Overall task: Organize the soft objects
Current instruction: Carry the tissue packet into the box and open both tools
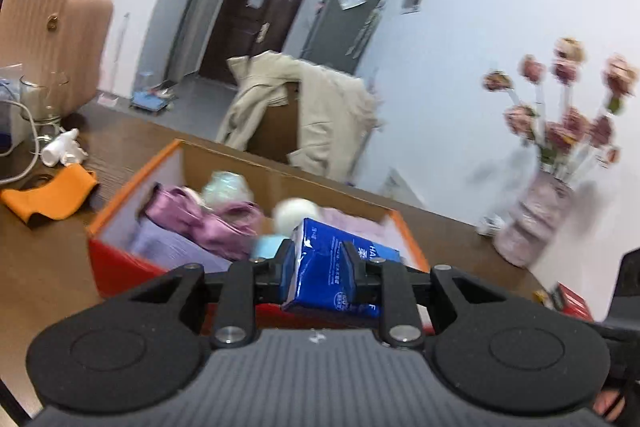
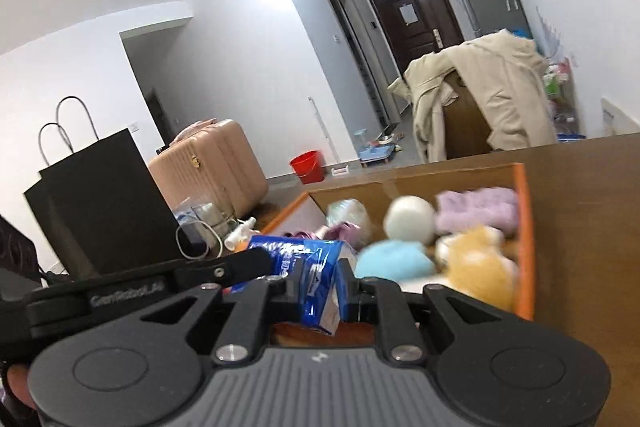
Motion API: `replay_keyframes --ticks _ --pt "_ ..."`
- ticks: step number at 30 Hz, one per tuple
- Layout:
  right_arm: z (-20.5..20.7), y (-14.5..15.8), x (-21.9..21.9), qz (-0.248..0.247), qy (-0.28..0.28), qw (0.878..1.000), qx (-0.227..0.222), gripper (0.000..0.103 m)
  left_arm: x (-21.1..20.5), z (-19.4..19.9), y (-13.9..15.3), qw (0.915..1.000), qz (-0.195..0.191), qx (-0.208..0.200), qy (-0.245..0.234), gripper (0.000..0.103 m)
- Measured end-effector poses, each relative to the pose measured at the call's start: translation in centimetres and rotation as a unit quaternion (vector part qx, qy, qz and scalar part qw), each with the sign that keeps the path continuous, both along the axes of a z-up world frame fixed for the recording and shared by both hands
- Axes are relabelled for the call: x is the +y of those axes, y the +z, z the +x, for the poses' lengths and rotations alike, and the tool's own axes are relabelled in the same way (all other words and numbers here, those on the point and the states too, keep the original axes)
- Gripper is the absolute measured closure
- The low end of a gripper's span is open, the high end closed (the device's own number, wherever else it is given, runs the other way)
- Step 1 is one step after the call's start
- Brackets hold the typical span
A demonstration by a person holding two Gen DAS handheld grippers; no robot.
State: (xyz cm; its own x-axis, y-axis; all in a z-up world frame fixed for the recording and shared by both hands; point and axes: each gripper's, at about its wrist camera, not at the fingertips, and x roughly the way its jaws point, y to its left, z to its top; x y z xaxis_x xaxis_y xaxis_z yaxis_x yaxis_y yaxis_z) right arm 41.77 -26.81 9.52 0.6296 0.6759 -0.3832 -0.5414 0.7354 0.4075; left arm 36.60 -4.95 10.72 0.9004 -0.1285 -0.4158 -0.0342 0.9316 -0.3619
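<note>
A blue tissue pack (image 1: 332,271) hangs just above the near edge of an orange-rimmed cardboard box (image 1: 132,183) on the brown table. My left gripper (image 1: 320,265) is shut on one end of the pack, and my right gripper (image 2: 322,287) is shut on the other end of the pack (image 2: 304,255). The left gripper's finger (image 2: 252,263) shows at the left of the right wrist view. Inside the box (image 2: 525,227) lie a purple cloth (image 1: 200,219), a white ball (image 2: 410,217), a teal ball (image 2: 394,259), a lilac towel (image 2: 476,209) and an orange plush toy (image 2: 478,271).
A vase of pink flowers (image 1: 532,223) stands right of the box. To the left are an orange cloth (image 1: 52,195), a white bottle (image 1: 64,147), a glass (image 1: 42,99) and a black paper bag (image 2: 100,203). Beyond the table stand a coat-draped chair (image 1: 316,115) and a pink suitcase (image 2: 212,163).
</note>
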Motion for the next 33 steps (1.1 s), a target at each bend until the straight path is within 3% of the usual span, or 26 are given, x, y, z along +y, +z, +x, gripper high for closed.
replay_keyframes --ticks 8,9,10,13,20,24,33 --pt "5.5 -3.5 3.4 -0.008 -0.015 0.996 0.086 0.085 2.3 5.9 -3.4 0.9968 0.009 0.080 0.000 0.076" --pt "5.6 -3.9 3.4 -0.012 -0.024 0.996 0.089 0.085 2.3 5.9 -3.8 0.9966 0.006 0.082 0.007 0.068" --pt "5.5 -3.8 3.3 -0.024 -0.040 0.996 0.080 0.076 2.3 6.2 -4.0 0.9963 0.000 0.085 0.009 0.053" --pt "4.7 -2.9 2.0 -0.029 -0.066 0.996 0.048 0.075 2.3 5.4 -4.1 0.9970 0.013 0.077 0.006 0.051" --pt "2.1 0.5 -1.0 -0.026 -0.074 0.997 -0.003 0.071 3.0 0.9 -0.1 0.9984 0.045 0.019 0.027 0.049" --pt "-0.4 2.3 -2.2 -0.025 -0.072 0.997 -0.022 0.063 2.9 -3.4 1.8 0.9970 0.067 -0.013 0.036 0.037" --pt "-9.5 3.4 -4.2 -0.059 -0.059 0.994 -0.068 0.046 2.6 -13.4 2.1 0.9907 0.119 -0.038 0.053 0.024"
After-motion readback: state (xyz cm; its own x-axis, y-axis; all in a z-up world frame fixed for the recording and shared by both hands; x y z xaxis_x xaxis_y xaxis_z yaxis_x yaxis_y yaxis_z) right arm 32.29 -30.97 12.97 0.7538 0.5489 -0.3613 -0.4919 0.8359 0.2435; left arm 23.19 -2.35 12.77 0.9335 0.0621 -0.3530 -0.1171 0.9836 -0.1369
